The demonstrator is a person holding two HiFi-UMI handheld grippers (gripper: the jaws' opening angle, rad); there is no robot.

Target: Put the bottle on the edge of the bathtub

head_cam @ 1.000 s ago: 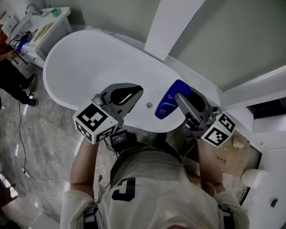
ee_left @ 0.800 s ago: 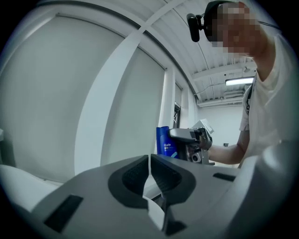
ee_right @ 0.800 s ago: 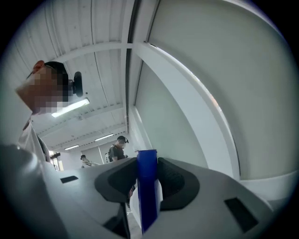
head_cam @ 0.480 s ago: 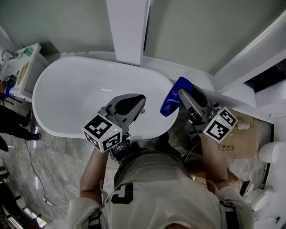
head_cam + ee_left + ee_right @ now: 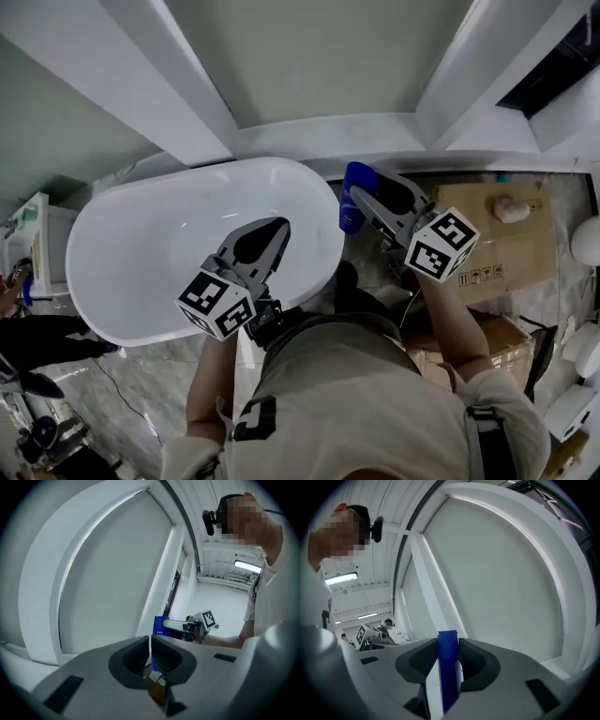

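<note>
A blue bottle (image 5: 353, 195) with a white label is clamped between the jaws of my right gripper (image 5: 364, 199), held in the air above the right end of the white oval bathtub (image 5: 323, 202). In the right gripper view the bottle (image 5: 449, 667) stands upright between the dark pads, pointing toward a pale wall. My left gripper (image 5: 275, 232) hovers over the tub's inside with its jaws together and nothing in them. The left gripper view looks past its own closed jaws (image 5: 150, 644) to the bottle (image 5: 159, 626) and the right gripper (image 5: 187, 625).
Cardboard boxes (image 5: 497, 234) lie on the floor right of the tub. A sink counter (image 5: 33, 234) and a person's legs (image 5: 37, 337) are at the far left. White wall ledges (image 5: 309, 131) run behind the tub. Marble floor (image 5: 141, 394) is in front.
The head view has swung, so the tub now sits further left. The right gripper has carried the bottle from over the tub's inside to its right end. The left gripper stays over the tub.
</note>
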